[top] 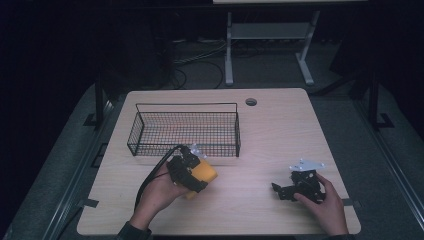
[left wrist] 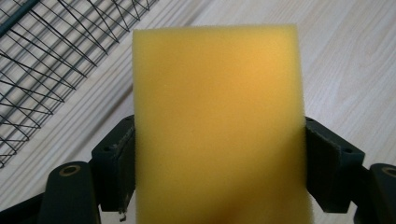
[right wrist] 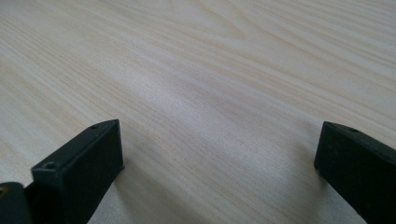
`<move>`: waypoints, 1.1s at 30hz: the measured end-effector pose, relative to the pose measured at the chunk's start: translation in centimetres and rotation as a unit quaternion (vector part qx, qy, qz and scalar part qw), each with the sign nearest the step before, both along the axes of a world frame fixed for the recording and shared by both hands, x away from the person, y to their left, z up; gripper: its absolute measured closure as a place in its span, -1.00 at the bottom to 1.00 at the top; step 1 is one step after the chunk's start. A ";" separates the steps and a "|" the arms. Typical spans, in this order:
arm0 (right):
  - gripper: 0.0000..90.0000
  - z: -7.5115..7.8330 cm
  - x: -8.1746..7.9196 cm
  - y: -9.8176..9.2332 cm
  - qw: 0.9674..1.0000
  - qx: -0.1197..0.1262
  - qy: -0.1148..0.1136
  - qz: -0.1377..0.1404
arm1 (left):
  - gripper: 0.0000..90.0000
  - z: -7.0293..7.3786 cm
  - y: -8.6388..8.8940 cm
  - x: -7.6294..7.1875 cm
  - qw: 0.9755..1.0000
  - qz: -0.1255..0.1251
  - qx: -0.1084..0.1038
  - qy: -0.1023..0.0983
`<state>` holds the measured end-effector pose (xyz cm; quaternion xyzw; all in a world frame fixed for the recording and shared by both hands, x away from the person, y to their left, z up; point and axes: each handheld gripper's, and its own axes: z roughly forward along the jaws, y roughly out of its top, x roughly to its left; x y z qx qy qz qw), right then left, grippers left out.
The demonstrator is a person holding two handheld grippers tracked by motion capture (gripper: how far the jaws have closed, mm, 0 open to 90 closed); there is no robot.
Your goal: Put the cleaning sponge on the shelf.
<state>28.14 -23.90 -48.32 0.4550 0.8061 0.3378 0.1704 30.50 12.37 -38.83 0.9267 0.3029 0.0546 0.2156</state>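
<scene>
Farthest left of what I hold is my left hand [top: 159, 192], coming up from the near edge of the table [top: 280, 130], with a black cable looping back from it toward me. In it sits my left gripper [top: 196, 172], and its jaws are clamped on a yellow sponge [top: 204, 174]. In the left gripper view the sponge [left wrist: 217, 126] fills the gap between the two black jaws, its flat sides pressed against both pads, and it stands up past them as a plain rectangular block. From the high view the sponge hangs above the tabletop, just on the near side of the wire basket [top: 185, 131], close to the basket's right half. That basket is black mesh, with a tall wire rail along its far side, and it sits on the left-centre of the table; its mesh [left wrist: 51, 60] crosses the upper left corner of the left gripper view.

Well apart to the right, near the table's right near corner, my right hand [top: 327, 205] holds my right gripper [top: 280, 191], which points left across the table, low over the wood. Its jaws stand wide apart with bare wood grain between them [right wrist: 219, 154] and nothing in their grasp. A small round hole [top: 251, 102] sits at the far edge of the table.
</scene>
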 end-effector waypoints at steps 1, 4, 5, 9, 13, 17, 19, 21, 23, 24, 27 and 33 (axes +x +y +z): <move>-0.99 0.0 0.0 0.0 1.000 0.000 0.000 0.000 | -0.49 0.1 0.0 0.1 1.000 0.000 0.001 0.000; -0.99 0.0 0.0 0.0 1.000 0.000 0.000 0.000 | -0.49 0.5 0.0 0.4 1.000 0.000 -0.002 -0.002; -0.99 0.0 0.0 0.0 1.000 0.000 0.000 0.000 | -0.49 0.6 0.0 0.4 1.000 0.000 -0.002 -0.002; -0.99 0.0 0.0 0.0 1.000 0.001 0.000 -0.001 | -0.49 1.1 0.2 0.8 1.000 0.004 -0.005 -0.007; -0.99 0.0 0.0 0.0 1.000 0.001 0.001 0.000 | -0.49 2.0 0.3 1.3 1.000 0.006 -0.007 -0.014; -0.99 0.0 0.0 0.0 1.000 0.001 0.000 0.001 | -0.49 2.5 0.5 1.7 1.000 0.009 -0.010 -0.020; -0.99 0.0 0.0 0.0 1.000 0.001 0.000 0.001 | -0.49 2.7 0.6 1.8 1.000 0.010 -0.011 -0.021; -0.99 0.0 0.0 0.0 1.000 0.001 0.000 0.001 | -0.49 3.1 0.7 2.1 1.000 0.012 -0.013 -0.025; -0.99 0.0 0.0 0.0 1.000 0.001 0.000 0.000 | -0.49 3.4 0.7 2.3 0.999 0.013 -0.014 -0.027; -0.99 0.0 0.0 0.0 1.000 0.001 0.000 0.000 | -0.48 3.4 0.7 2.3 0.999 0.013 -0.014 -0.027; -0.99 0.0 0.0 0.0 1.000 0.000 0.000 0.000 | -0.48 3.7 0.9 2.6 0.999 0.016 -0.014 -0.030; -0.99 0.0 0.0 0.0 1.000 0.001 0.000 0.000 | -0.48 4.2 1.3 3.5 0.999 0.025 -0.016 -0.035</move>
